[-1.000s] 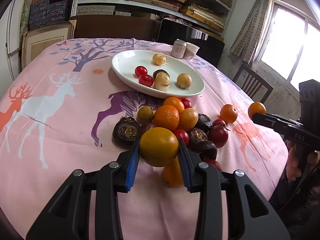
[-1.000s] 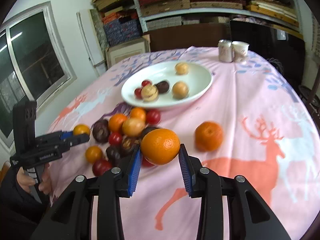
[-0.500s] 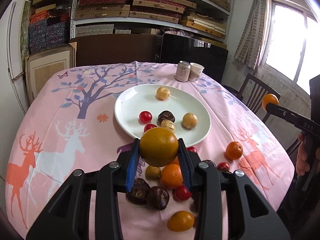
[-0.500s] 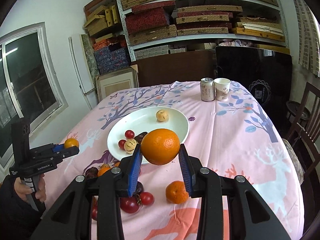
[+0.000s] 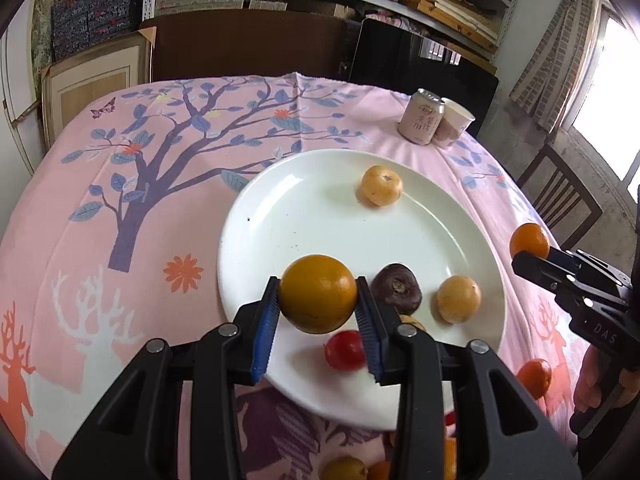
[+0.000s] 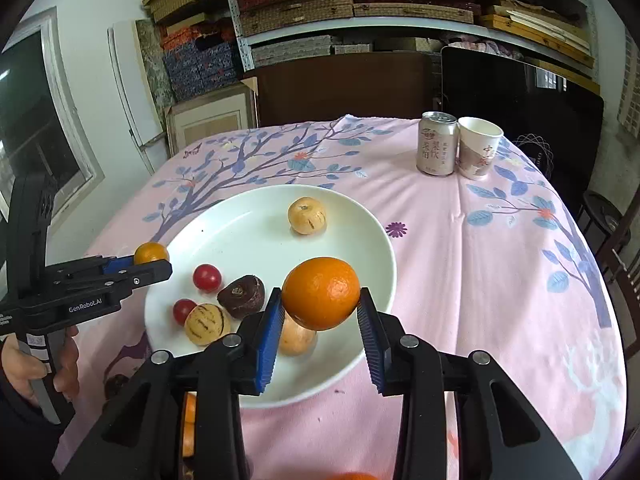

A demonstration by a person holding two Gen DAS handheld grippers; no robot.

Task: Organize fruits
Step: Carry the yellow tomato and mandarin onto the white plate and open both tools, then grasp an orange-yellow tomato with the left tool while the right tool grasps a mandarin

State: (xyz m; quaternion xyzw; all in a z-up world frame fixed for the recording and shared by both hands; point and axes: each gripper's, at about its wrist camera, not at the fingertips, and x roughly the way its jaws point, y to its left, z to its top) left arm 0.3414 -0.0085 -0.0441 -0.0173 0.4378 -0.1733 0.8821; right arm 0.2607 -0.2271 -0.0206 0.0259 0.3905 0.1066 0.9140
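I held one fruit in each tool: my left gripper (image 5: 316, 308) pinched a yellow-orange citrus (image 5: 317, 293), and my right gripper (image 6: 320, 312) pinched an orange (image 6: 321, 292). Both fruits hung above the near part of the white plate (image 5: 304, 200). For the left citrus, the free area of the plate lay toward 12 o'clock; the dark fruit (image 5: 396, 288) sat close at 3 o'clock, so I judged forward the safer way.
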